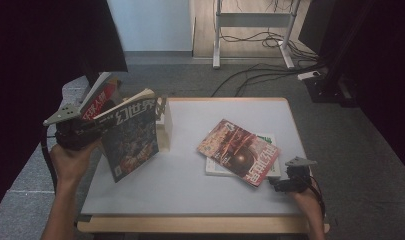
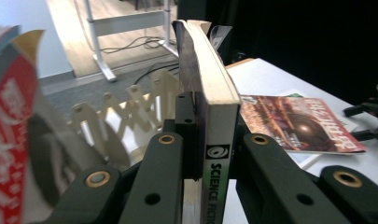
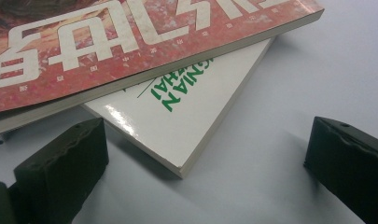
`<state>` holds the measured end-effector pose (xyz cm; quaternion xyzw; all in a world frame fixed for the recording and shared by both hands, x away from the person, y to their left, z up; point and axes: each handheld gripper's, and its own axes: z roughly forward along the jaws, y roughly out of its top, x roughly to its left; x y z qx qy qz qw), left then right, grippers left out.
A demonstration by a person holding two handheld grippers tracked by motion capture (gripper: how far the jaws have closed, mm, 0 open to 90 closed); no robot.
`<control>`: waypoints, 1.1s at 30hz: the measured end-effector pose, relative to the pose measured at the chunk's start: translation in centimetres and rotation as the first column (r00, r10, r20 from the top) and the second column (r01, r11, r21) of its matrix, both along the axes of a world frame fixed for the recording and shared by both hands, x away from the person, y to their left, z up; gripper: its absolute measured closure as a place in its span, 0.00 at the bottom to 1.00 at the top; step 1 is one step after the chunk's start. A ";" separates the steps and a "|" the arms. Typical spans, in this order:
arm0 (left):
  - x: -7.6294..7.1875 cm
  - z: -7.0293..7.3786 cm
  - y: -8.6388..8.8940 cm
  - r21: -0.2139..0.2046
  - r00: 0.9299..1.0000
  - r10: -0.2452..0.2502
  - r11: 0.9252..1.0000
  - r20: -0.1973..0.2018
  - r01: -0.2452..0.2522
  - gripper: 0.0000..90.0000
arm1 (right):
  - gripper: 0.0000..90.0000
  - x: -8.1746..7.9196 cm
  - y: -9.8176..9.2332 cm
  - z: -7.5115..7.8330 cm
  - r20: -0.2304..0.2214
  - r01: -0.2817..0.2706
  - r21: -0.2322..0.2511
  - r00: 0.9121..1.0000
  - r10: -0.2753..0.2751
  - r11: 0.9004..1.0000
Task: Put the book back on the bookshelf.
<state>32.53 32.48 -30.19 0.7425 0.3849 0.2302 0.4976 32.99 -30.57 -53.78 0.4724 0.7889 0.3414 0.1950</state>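
A grey table (image 1: 190,185) is carrying the work: at its 9 o'clock edge the left gripper (image 1: 80,134) is clamping a floppy blue magazine (image 1: 130,140) by the stiff spine; the right gripper (image 3: 200,154) is waiting wide open.

Dim, uneven light is falling from above, leaving the high view's side edges sinking into black. The table (image 1: 190,185) is glowing pale; soft shadows are pooling beneath the white book (image 3: 186,126), whose cover is catching glare. The red magazine (image 2: 7,140) is blurring close to the lens.
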 end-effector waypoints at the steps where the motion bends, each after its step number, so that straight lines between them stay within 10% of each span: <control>1: 0.0 -0.1 0.2 0.000 1.000 0.008 1.000 -0.002 -0.008 0.92 | 0.00 0.0 0.0 0.0 0.000 0.000 0.000 1.000 0.000 1.000; 33: 3.7 -1.5 1.0 -0.018 0.987 0.157 0.987 -0.032 -0.158 0.92 | 0.00 0.0 0.0 0.0 -0.002 0.001 -0.001 1.000 -0.001 1.000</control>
